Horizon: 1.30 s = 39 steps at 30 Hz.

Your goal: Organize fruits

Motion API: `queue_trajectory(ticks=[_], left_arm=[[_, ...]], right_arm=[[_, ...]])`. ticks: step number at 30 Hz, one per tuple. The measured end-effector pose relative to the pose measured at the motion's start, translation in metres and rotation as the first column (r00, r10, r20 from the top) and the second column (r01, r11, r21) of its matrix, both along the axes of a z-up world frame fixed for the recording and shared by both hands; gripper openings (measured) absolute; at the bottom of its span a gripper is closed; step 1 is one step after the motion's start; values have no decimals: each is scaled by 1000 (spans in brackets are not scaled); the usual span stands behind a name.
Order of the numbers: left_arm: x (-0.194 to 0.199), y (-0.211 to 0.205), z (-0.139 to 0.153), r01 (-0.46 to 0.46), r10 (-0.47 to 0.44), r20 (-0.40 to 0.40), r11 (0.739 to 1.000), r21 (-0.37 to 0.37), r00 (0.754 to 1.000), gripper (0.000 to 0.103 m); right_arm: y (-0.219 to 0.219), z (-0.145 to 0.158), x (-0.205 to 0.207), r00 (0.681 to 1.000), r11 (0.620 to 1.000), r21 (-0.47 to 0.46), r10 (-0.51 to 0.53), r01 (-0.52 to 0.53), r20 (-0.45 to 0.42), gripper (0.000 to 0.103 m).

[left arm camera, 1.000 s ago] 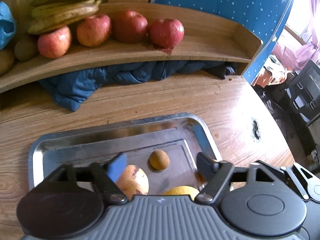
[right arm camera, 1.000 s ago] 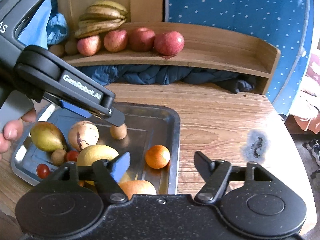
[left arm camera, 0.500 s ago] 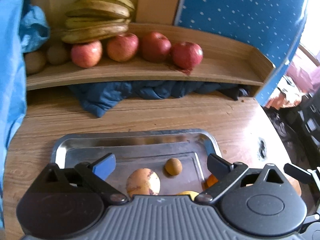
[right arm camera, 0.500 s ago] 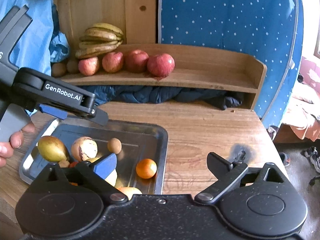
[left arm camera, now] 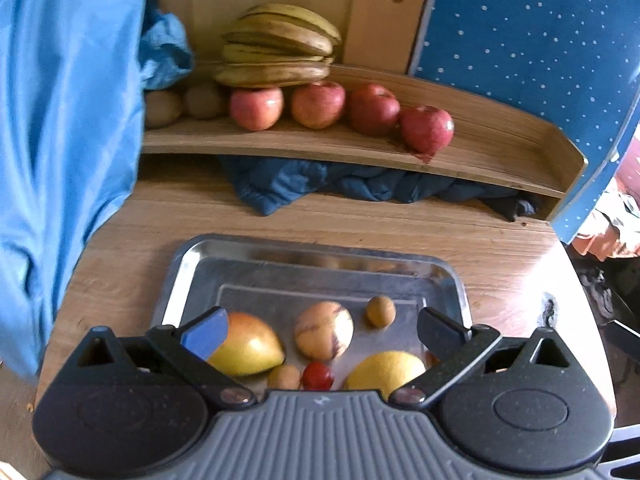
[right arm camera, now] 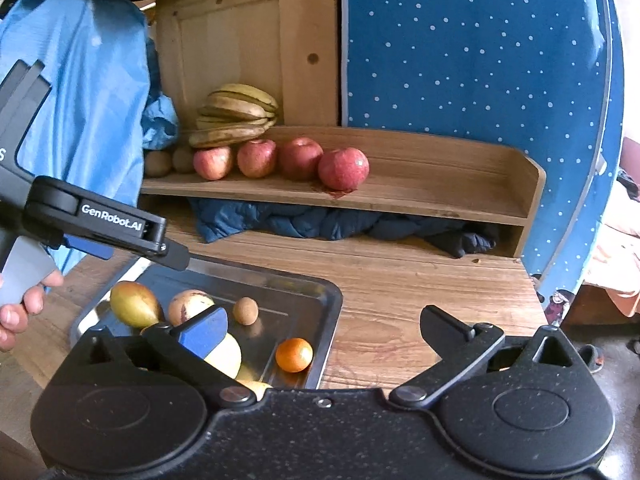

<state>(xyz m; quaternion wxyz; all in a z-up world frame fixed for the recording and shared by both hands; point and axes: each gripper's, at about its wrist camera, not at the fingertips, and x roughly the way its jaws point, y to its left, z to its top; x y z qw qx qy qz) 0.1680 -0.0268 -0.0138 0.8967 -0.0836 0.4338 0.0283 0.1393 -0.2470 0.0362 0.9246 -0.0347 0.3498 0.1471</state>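
Note:
A steel tray [left arm camera: 320,246] on the wooden table holds a yellow-red pear-shaped fruit [left arm camera: 248,344], a tan streaked round fruit [left arm camera: 324,336], a small brown fruit [left arm camera: 381,311], a cherry tomato [left arm camera: 317,375] and a yellow fruit [left arm camera: 386,372]. An orange [right arm camera: 294,355] lies near the tray's right corner. My left gripper [left arm camera: 322,320] hovers above the tray's near side, jaws opening wide, gripping nothing. My right gripper [right arm camera: 323,316] hangs over the tray's right rim [right arm camera: 332,308], jaws also opening and holding nothing. The left gripper [right arm camera: 132,240] shows at the left there, in a hand.
A wooden shelf [left arm camera: 500,148] at the back carries several red apples [left arm camera: 427,128], bananas [left arm camera: 280,52] and brown kiwis [left arm camera: 164,108]. Dark blue cloth [left arm camera: 320,184] lies under it. A light blue garment [left arm camera: 68,140] hangs left; a dotted blue panel [left arm camera: 520,40] stands right.
Both grippers have drawn back and risen from the tray, and their jaws have spread wider. More of the tray's fruit and the shelf now shows.

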Motion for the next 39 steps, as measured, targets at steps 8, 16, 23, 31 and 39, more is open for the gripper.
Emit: queue_trajectory(ticks=[8,16,23,31,39], left_arm=[[-31,-2,4,-76,76,4,997,19,997,102],[-58,-7,11,-135,134,27,990,39,991,102],[-78,-7,21,-157,155,45,987,45,987,102],[-88,-7,22,-166,164,45,984,59,985,102],[-99,1,21,-161,158,54,985,58,986,102]], right_arm=[[-10,2,-12,999,998,40,48,-48,8,102],[-17,8,-23,995,994,49,91,-93,37,102],[-24,17,-33,994,992,86,87,-92,60,102],[-24,17,-45,995,990,101,92,-96,48,102],[-17,20,-53,994,992,88,90,-95,59,102]])
